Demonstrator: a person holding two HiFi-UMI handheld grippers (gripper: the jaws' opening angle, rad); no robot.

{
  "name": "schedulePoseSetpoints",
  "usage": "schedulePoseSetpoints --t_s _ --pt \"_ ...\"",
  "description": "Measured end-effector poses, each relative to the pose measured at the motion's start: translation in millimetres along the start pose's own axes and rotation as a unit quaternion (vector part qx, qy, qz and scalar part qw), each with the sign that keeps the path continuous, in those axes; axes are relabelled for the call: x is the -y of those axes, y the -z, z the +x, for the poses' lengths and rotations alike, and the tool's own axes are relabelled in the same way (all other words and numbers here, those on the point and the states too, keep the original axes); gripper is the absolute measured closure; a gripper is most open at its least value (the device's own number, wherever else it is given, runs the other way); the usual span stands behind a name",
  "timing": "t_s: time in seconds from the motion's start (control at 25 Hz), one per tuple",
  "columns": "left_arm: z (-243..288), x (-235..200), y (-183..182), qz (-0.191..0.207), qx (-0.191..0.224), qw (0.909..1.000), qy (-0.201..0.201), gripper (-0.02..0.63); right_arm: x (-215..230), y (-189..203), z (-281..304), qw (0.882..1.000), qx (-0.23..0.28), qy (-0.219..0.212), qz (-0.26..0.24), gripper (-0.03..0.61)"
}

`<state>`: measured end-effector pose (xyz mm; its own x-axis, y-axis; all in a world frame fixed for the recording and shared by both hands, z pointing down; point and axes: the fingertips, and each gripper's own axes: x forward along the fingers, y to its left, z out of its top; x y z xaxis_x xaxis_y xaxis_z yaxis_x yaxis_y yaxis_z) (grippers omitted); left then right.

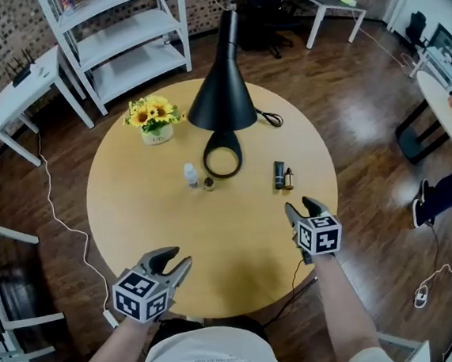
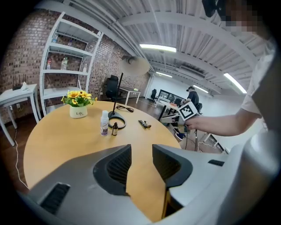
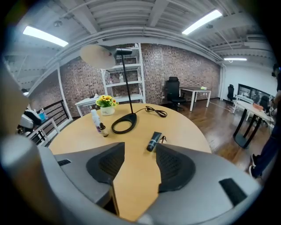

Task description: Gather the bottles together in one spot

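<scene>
A white bottle [image 1: 190, 174] and a small brown bottle [image 1: 208, 183] stand side by side mid-table, just in front of the lamp's ring base. Further right lie a black tube [image 1: 279, 174] and a second small brown bottle [image 1: 289, 179], touching or nearly so. My left gripper [image 1: 178, 258] hovers open over the near left table edge, with nothing between its fingers. My right gripper [image 1: 300, 205] is open and empty, a short way in front of the black tube [image 3: 153, 141]. The left gripper view shows the white bottle [image 2: 104, 123] far ahead.
A black lamp [image 1: 222, 97] with a ring base [image 1: 223, 154] stands at the middle of the round wooden table [image 1: 134, 217]. A pot of sunflowers [image 1: 155, 119] sits at the back left. A cable [image 1: 271, 118] lies behind the lamp. White shelves and desks stand beyond the table.
</scene>
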<state>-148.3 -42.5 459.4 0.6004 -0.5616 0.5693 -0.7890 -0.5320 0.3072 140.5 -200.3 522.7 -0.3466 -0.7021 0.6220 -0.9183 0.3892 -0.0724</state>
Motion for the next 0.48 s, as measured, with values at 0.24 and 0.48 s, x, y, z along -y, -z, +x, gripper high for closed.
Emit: schedulePoseSetpoints --t_s 0.24,0.48 --pt "50 1 -18 0.011 -0.025 0.9996 0.008 0.486 59 19 82 0.999 -0.048 0.016 -0.001 0.374" --pt "78 7 -24 0.022 -0.04 0.9987 0.025 0.486 85 28 132 0.996 -0.083 0.015 0.018 0.399"
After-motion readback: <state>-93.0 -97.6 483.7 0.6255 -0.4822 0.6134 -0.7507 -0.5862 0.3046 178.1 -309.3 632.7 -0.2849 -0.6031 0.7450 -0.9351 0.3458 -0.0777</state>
